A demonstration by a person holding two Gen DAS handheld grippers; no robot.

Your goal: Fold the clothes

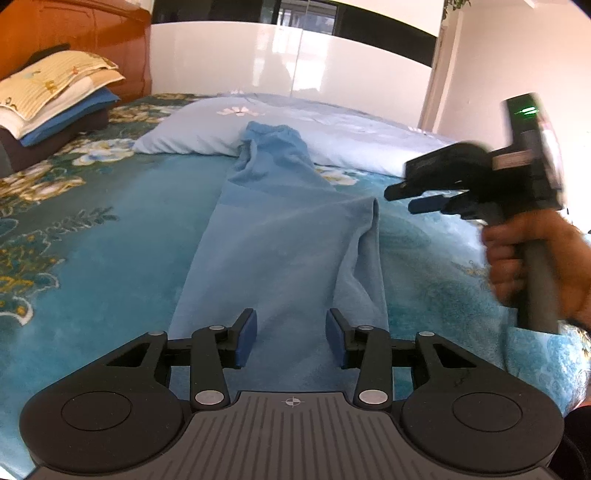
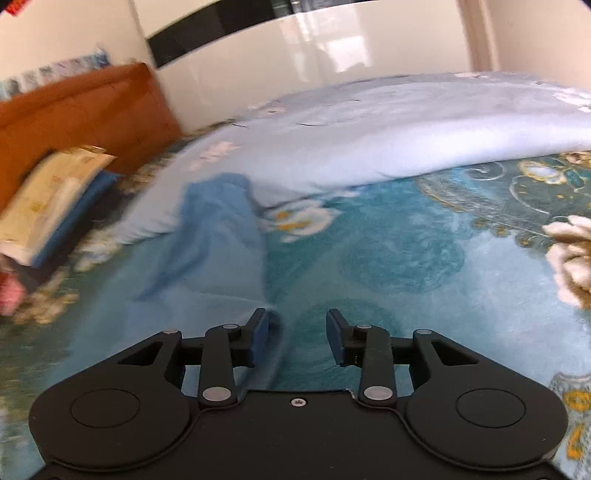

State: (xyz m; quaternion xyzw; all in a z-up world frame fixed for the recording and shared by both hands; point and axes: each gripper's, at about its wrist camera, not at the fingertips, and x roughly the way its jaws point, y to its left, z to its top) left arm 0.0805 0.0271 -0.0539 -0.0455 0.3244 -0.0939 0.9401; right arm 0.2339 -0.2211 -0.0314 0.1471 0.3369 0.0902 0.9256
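Note:
A pair of light blue trousers (image 1: pixel 280 236) lies lengthwise on the bed, waistband at the far end near the pillow, one leg folded over the other. My left gripper (image 1: pixel 291 338) is open and empty, just above the near end of the trousers. My right gripper (image 2: pixel 295 338) is open and empty; it hangs above the bedspread with the trousers' right edge (image 2: pixel 221 236) by its left finger. In the left wrist view the right gripper (image 1: pixel 417 197) is held in a hand at the right, above the bed.
A teal floral bedspread (image 1: pixel 92 240) covers the bed. A pale blue pillow (image 1: pixel 207 125) lies at the far end. A stack of folded bedding (image 1: pixel 51 96) sits at the far left by the orange headboard (image 1: pixel 74 29). A white glossy wardrobe (image 1: pixel 288 55) stands behind.

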